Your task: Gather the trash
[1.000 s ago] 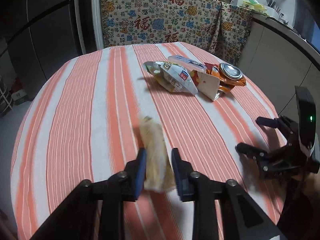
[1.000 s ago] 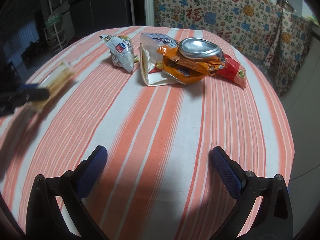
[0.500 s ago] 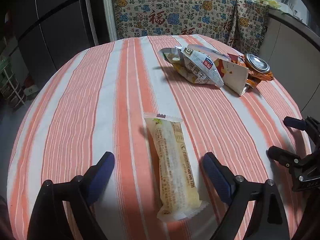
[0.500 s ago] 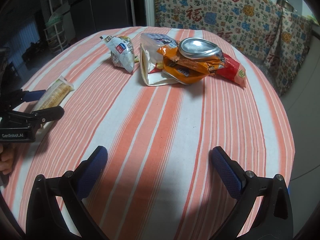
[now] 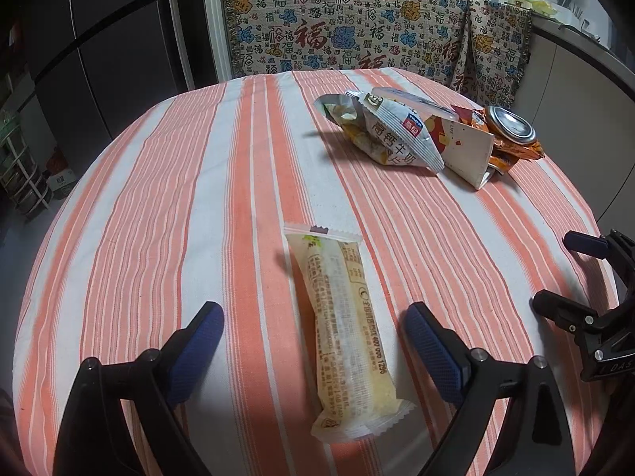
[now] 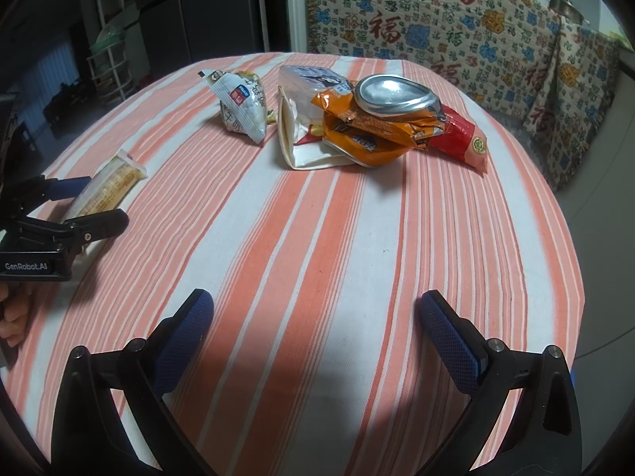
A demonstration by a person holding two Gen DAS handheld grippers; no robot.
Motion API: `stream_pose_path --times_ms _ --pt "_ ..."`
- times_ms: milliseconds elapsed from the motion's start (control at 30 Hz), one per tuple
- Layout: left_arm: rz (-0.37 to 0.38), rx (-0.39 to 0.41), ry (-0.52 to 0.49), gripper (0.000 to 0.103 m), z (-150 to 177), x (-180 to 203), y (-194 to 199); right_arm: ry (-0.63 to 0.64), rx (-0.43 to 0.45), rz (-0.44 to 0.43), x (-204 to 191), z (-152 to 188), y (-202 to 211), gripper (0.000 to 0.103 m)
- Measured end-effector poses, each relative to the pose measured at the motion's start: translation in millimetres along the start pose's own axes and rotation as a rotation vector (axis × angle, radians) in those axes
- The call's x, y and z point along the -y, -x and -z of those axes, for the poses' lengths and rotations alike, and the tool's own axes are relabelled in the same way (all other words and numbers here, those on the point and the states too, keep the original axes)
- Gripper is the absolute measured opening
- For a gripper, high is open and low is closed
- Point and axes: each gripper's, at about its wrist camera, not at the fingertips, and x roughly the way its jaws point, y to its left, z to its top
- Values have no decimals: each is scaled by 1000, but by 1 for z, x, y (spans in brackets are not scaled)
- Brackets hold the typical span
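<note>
Lying flat, long wrapper (image 5: 349, 333) lengthwise between left claw (image 5: 313, 329) fingers.

The tablecloth (image 5: 166, 206) is woven cloth, matt and a bit rough; the long snack wrapper (image 5: 349, 329) is thin, see-through plastic, shiny and crinkly; the squashed can (image 6: 393, 93) is shiny metal; the white carton (image 6: 301, 146) looks like smooth card; the blue finger pads (image 5: 432, 351) look bumpy.

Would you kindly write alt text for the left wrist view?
A long pale snack packet lies on a striped tablecloth between the open jaws of the left gripper, untouched. Farther off sits a heap of wrappers and a crushed can.
</note>
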Motion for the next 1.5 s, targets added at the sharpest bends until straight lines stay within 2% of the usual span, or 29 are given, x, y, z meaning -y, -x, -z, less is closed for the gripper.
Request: stream_pose_path --times_ms 233,500,633,733,800,867,1000,1233,1333,1400,1433,1500 --pt "0 0 2 95 0 0 1 -7 11 -19 2 1 3 103" --pt "1 0 3 95 0 0 1 -88 70 -71 19 2 16 102" --pt "0 0 4 95 0 0 1 -110 109 -23 35 -1 25 102" --pt "0 0 4 95 0 0 1 -141 155 35 61 -9 37 101" --pt "0 0 4 95 0 0 1 -151 150 84 82 -16 36 101" --pt "-1 0 4 95 0 -1 0 -116 77 109 103 -27 20 101" --pt "0 0 5 95 0 0 1 49 -59 151 122 -52 -22 101" --pt "0 0 6 95 1 0 0 233 -57 102 108 -103 -57 98" --pt "0 0 6 95 1 0 0 297 -76 54 101 -112 -66 76" --pt "0 0 6 95 1 0 1 280 -83 12 102 -113 -64 31" --pt "0 0 7 95 1 0 0 256 -75 21 105 -113 -61 25" --pt "-1 0 6 95 1 0 1 172 -77 25 118 -108 -52 25"
